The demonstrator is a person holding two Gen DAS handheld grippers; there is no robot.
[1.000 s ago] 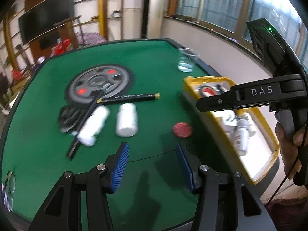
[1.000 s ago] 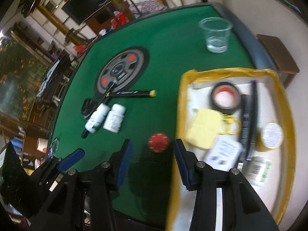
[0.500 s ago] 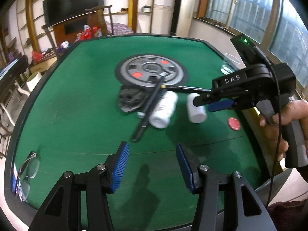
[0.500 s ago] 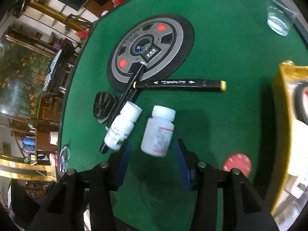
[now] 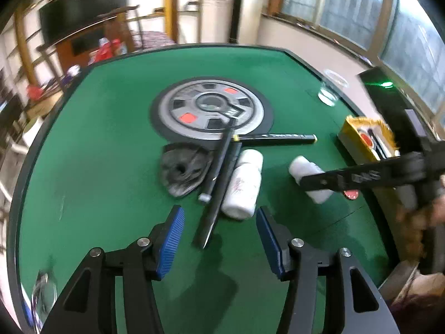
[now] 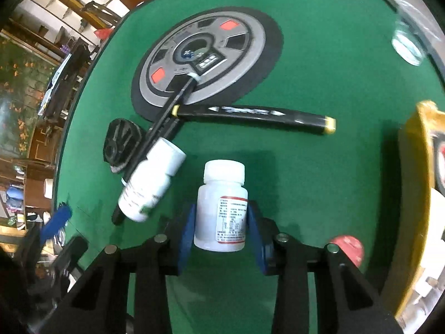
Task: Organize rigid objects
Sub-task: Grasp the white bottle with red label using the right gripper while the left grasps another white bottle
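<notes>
a: green felt fills my right wrist view, and the right gripper [image 6: 219, 222] has its blue pads [image 6: 185, 228] pressed on both sides of a white pill bottle [image 6: 221, 208] with a red-edged label, cap pointing to 12 o'clock.

b: and your other tool?

a: my left gripper [image 5: 219, 233] has its jaws spread wide with nothing between the pads, low above the green table [image 5: 111, 167]. at 12 o'clock from it lies a second white bottle [image 5: 243, 183] on its side, touching a black pen [image 5: 218, 194] that crosses it on the left.

b: what else is near?

a: a black marker with yellow ends [image 6: 253, 114] lies at 12 o'clock from the gripped bottle, one end meeting the pens at the edge of the round grey wheel-patterned mat [image 6: 205, 55]. a dark crumpled object [image 5: 183, 169] sits at 9 o'clock of the pens; i can't tell what it is. a red disc [image 6: 346, 247] lies at 3 o'clock of my right gripper, just beside the yellow-rimmed tray [image 6: 411, 194]. a clear plastic cup [image 5: 331, 89] stands at the table's far right edge.
</notes>
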